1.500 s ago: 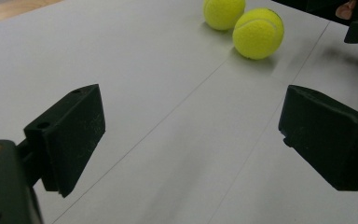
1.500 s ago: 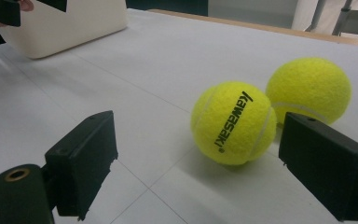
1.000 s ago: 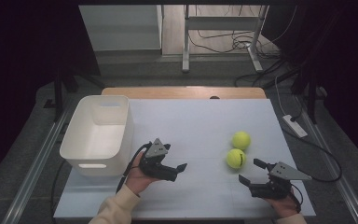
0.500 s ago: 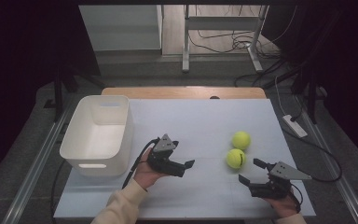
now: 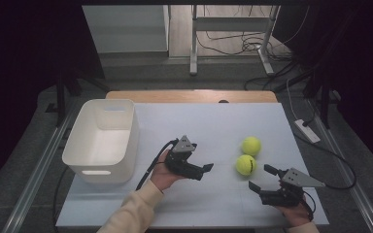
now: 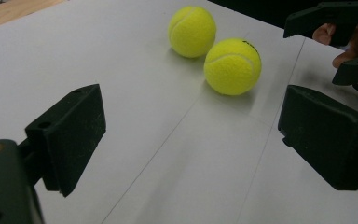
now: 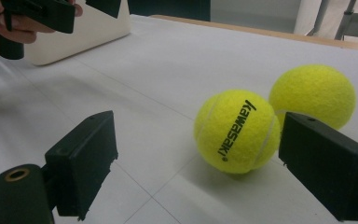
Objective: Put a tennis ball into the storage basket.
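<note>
Two yellow tennis balls lie side by side on the white table top [image 5: 209, 121]: the nearer ball [image 5: 245, 165] [image 6: 232, 66] [image 7: 237, 131] carries black KAWASAKI lettering, and the farther ball [image 5: 251, 145] [image 6: 192, 31] [image 7: 314, 95] sits just behind it. My left gripper [image 5: 205, 170] [image 6: 198, 140] is open and empty, pointing right at the balls from a short distance. My right gripper [image 5: 261, 178] [image 7: 205, 163] is also open, close in front of the nearer ball without touching it.
A white plastic bin [image 5: 99, 171] [image 7: 98, 28] stands empty at the table's left side. Beyond the far edge are a wooden strip [image 5: 189, 95], a metal stand and floor cables. A power strip [image 5: 307, 130] lies off the right edge.
My left gripper has moved to the right and a little forward, toward the balls. The right gripper and both balls have stayed put.
</note>
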{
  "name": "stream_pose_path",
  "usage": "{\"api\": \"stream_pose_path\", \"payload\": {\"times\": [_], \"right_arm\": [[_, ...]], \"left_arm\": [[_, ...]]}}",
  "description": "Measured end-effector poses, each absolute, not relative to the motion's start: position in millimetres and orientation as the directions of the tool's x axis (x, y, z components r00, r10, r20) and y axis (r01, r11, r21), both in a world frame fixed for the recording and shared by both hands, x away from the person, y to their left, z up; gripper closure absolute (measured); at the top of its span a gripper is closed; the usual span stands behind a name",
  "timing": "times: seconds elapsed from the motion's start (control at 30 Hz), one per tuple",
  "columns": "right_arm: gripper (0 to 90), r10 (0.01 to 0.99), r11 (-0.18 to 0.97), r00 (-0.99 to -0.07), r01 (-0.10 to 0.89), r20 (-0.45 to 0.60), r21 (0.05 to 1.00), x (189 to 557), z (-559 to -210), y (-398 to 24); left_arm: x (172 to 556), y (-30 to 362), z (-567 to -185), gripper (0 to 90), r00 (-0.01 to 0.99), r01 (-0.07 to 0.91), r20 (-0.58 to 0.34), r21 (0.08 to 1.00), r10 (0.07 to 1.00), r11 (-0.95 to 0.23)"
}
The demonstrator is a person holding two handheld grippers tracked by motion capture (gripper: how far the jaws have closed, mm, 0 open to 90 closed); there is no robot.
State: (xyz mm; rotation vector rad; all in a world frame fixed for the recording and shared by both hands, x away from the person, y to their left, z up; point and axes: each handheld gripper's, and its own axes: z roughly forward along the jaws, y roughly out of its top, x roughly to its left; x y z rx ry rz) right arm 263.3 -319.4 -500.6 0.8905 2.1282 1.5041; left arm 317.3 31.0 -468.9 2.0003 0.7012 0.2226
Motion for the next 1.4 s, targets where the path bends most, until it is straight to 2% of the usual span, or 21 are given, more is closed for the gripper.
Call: {"api": "stream_pose_path", "payload": {"times": [1.4], "right_arm": [[11.4,0.682,0.208,-0.729,0.263,0.053,0.942,264,-498,-318]], "left_arm": [[343,-22,-479,8.8,0.863,0.372,-0.142,0.829,0.486,-0.417]]}}
